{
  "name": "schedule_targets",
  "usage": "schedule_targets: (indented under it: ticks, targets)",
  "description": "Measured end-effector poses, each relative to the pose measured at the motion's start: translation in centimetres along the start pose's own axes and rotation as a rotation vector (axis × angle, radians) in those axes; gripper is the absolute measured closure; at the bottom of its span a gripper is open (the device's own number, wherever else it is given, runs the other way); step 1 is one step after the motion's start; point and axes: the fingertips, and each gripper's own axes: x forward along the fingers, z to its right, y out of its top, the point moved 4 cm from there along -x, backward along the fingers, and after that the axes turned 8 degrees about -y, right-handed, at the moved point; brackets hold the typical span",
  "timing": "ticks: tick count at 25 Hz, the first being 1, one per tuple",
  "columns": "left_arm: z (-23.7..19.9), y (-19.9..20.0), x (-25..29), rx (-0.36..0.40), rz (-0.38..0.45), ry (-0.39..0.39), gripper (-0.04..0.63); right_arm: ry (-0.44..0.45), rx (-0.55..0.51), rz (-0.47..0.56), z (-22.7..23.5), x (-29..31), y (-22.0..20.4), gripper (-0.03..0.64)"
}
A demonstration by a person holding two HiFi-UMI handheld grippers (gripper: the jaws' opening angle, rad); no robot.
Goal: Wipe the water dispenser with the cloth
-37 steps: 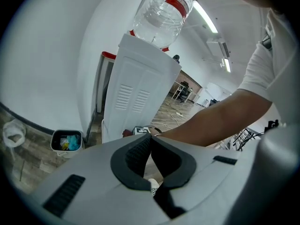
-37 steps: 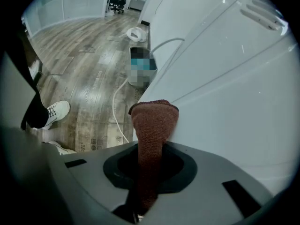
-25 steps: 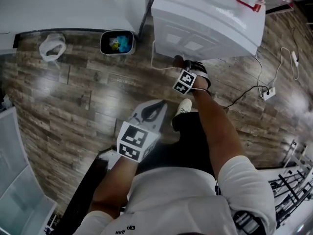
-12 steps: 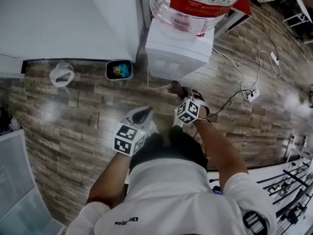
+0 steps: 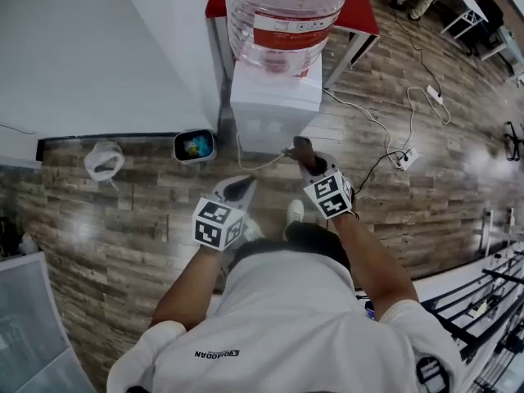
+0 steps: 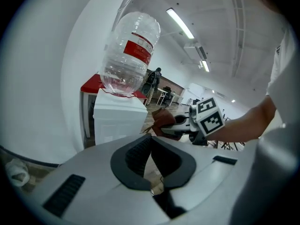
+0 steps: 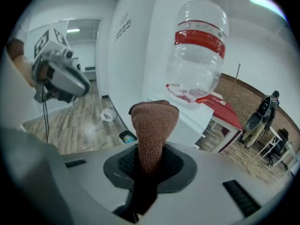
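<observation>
Pinched between the jaws of the right gripper: a brown knitted cloth, folded, standing up out of the dark pads with its rounded end well past the tips. Held low before the front of the water dispenser, near its right corner; impossible to tell whether touching the white face or just short of it. Seen from the left gripper view as a brown wad beside the white cabinet.

On top of the dispenser, neck down, a large clear bottle with a red and white label, nearly empty.

To the left and nearer the body, the left gripper, pointed toward the dispenser's base, well apart from it. Jaws pressed together at the tips, gripping nothing, only a sliver of floor showing through lower down between the pads.

Under everything, a wood-plank floor. Against the white wall, just left of the dispenser, a small bin with coloured scraps inside; farther left along the wall, a crumpled white bag. Behind the dispenser, a red-topped table. To the right on the floor, a white power strip with cables trailing toward the dispenser.
</observation>
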Motion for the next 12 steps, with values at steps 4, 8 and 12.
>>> schedule_targets:
  ticks: [4, 8, 12]
  targets:
    - [1.6, 1.5, 0.9, 0.031, 0.022, -0.033, 0.606, -0.041, 0.098, 0.058, 2.2, -4.2, 1.4, 0.561]
    - [2.7, 3.2, 1.9, 0.062, 0.039, -0.034, 0.606, -0.043, 0.192, 0.114, 4.0, -7.5, 1.7, 0.561]
    - [4.4, 4.5, 3.1, 0.082, 0.065, 0.003, 0.606, -0.019, 0.253, 0.156, 6.8, -9.3, 0.6, 0.561]
